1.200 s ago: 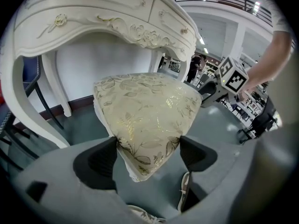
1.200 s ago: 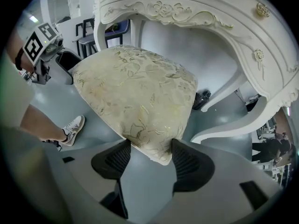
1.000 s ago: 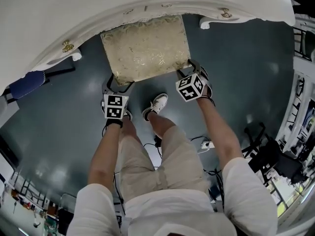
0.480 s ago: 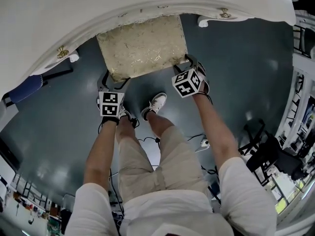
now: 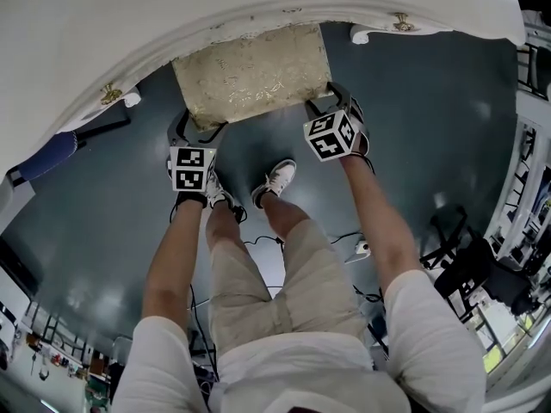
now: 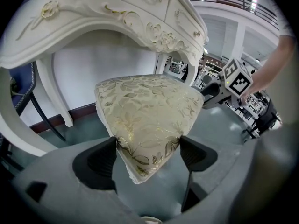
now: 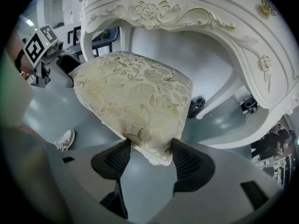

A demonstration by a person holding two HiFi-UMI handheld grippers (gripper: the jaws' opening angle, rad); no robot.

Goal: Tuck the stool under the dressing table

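A: What did the grippers hold?
B: The left gripper [image 5: 196, 133] and right gripper [image 5: 323, 106] each clamped a near corner of the gold-patterned cushioned stool [image 5: 251, 71], upper centre, partly under the white carved dressing table [image 5: 129, 24].

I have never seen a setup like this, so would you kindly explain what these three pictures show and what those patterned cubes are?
There is no robot here. A person wears a camera on the head and holds a two-jaw gripper in each hand. The head view looks down on the person's arms and legs. The other two pictures come from cameras riding on the grippers, looking along their jaws. The patterned cubes are parts of the grippers. The left gripper and right gripper are each clamped on a near corner of the gold-patterned stool. Below is a grey floor. In the head view the stool's far edge meets the front of the white dressing table.
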